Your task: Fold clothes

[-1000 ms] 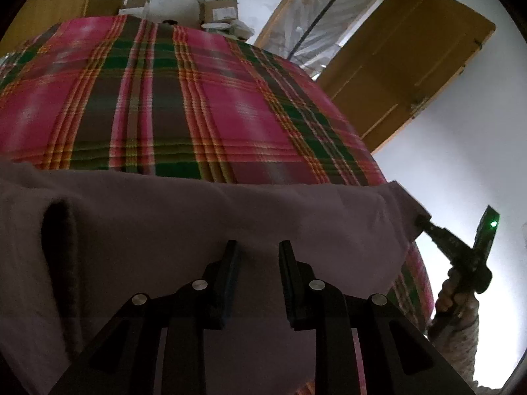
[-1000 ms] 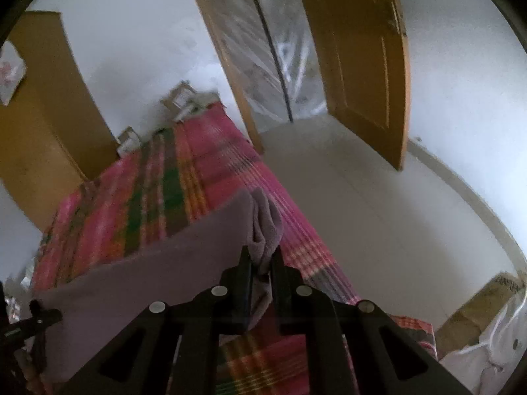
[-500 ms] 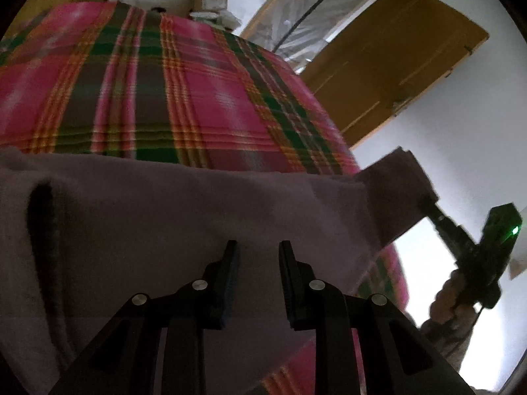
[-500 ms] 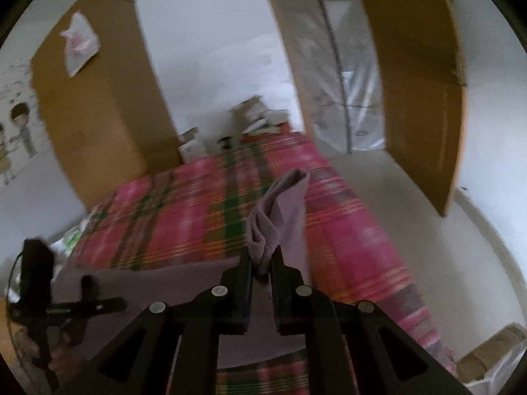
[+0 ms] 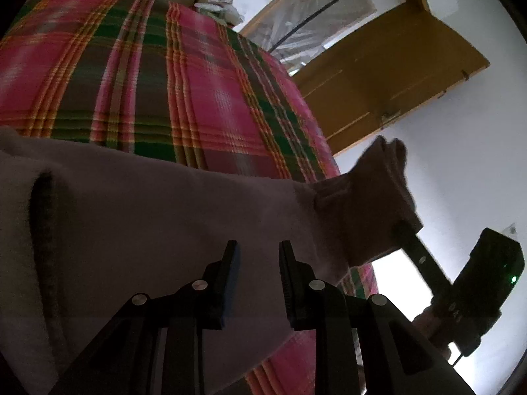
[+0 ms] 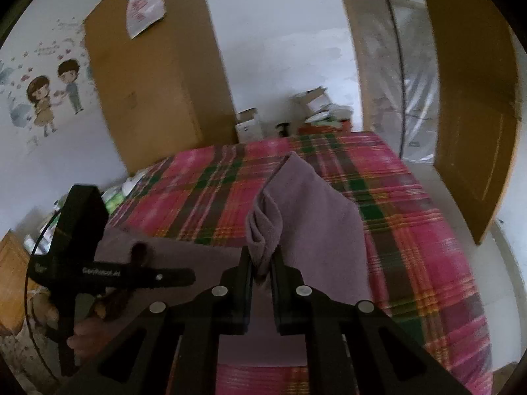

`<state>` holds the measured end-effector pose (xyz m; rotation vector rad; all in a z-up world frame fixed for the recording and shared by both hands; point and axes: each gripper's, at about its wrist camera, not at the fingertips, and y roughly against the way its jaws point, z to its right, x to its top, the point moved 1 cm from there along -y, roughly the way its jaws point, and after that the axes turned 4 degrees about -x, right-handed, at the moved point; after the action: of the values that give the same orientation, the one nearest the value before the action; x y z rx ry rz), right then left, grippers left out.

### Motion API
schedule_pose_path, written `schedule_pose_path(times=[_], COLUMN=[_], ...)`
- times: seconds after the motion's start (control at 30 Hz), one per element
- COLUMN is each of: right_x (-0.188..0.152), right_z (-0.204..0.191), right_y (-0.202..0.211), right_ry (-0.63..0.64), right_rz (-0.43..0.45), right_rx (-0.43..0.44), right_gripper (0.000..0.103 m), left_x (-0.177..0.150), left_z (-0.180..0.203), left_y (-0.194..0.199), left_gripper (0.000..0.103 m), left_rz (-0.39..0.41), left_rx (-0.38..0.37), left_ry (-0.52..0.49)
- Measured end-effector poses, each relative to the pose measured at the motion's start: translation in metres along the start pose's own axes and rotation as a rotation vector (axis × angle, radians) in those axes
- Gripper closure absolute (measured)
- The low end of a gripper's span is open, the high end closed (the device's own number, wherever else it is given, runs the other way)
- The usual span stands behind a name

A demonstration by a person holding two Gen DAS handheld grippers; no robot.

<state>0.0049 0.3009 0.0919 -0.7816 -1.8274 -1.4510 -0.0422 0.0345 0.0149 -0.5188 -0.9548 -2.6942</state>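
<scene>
A white-walled bedroom is seen, with a bed (image 6: 411,230) covered by a pink, green and orange plaid blanket (image 5: 197,82), a tall wooden wardrobe (image 6: 158,65) at the far left, and an open wooden door (image 6: 471,98) at the right beside a doorway hung with clear plastic sheeting (image 6: 398,75). Cardboard boxes (image 6: 313,98) are stacked at the far end of the bed, a white plastic bag (image 6: 143,5) lies on top of the wardrobe, and a cartoon sticker of two children (image 6: 52,95) is fixed to the wall. A mauve garment (image 5: 164,217) is spread across the near part of the bed. One bunched corner of it is clamped between the closed jaws of the right gripper (image 6: 262,263) and is held raised above the blanket, so that the cloth slopes down from that gripper to the bed. In the left wrist view, the left gripper (image 5: 257,256) is seen above the flat part of the garment with its fingers parted and nothing held between them. The left gripper is seen from the side in the right wrist view, with a hand (image 6: 89,326) wrapped around its handle.
</scene>
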Motion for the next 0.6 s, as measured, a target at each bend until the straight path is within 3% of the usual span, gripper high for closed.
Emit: schedule_pose_path(times=[0.6], right_x=[-0.025], right_z=[-0.075], right_y=[-0.046], right_ry=[0.083], right_rz=[-0.113], right_rx=[0.133], right_gripper=[0.093], left_x=[0.002], left_z=[-0.017], left_y=[0.036], left_gripper=[0.079], left_rz=[0.077], left_rx=[0.014], left_ry=[0.015])
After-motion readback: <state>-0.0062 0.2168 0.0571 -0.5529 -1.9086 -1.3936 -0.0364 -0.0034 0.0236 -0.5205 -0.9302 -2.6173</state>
